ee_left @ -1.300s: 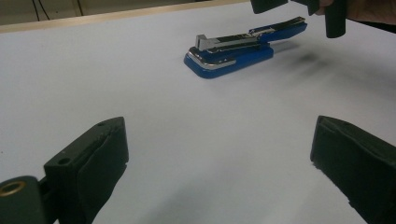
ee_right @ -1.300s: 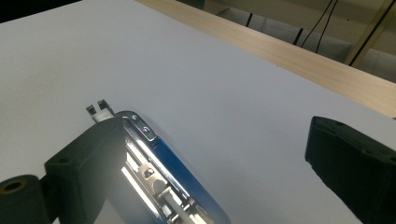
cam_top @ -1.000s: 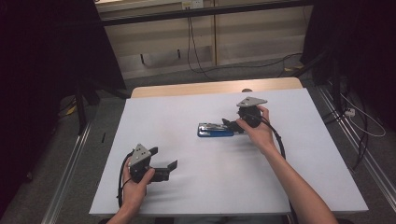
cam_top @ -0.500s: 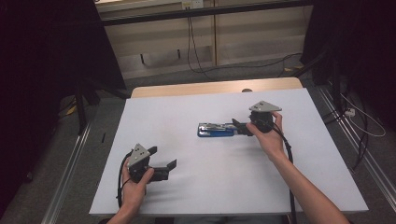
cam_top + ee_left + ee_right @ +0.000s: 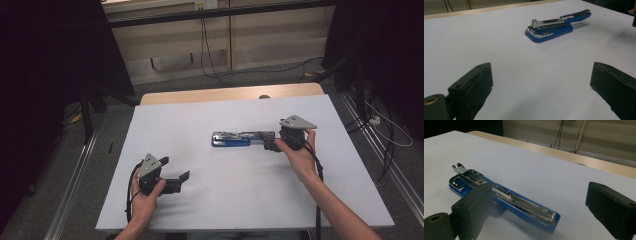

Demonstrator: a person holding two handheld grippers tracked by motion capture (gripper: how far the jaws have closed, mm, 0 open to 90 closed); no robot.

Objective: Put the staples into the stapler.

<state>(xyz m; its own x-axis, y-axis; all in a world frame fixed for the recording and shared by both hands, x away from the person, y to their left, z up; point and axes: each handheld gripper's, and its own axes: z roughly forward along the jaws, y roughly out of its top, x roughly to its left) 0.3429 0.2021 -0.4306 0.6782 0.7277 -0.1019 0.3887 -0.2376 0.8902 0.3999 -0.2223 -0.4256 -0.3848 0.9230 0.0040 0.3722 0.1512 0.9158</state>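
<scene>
Both jaws of the left gripper (image 5: 175, 181) are seen spread wide in the left gripper view, with bare white table (image 5: 499, 50) between them and nothing gripped. That gripper is held by the left hand (image 5: 145, 197) near the front left part of the table, its jaws directed toward the table's middle. A blue stapler (image 5: 239, 138) is found lying flat near the centre of the white surface, well apart from the left gripper; in the left gripper view the stapler (image 5: 557, 25) is seen beyond the open jaws, its top arm swung out so that the metal staple channel is exposed.

The right gripper (image 5: 270, 143) is held by the right hand (image 5: 299, 155) at the stapler's right-hand end. In the right gripper view its jaws are likewise seen wide apart and nothing is clamped between them. The stapler (image 5: 506, 200) is shown there lying open and lengthwise, its blue tray with the silver channel stretching from the far left toward the space between the jaws; the near end is placed just beside the left-hand jaw, part of the body being hidden behind it. Whether that jaw touches the stapler cannot be told. A pale wooden edge (image 5: 574, 157) of the table is seen behind the white surface.
</scene>
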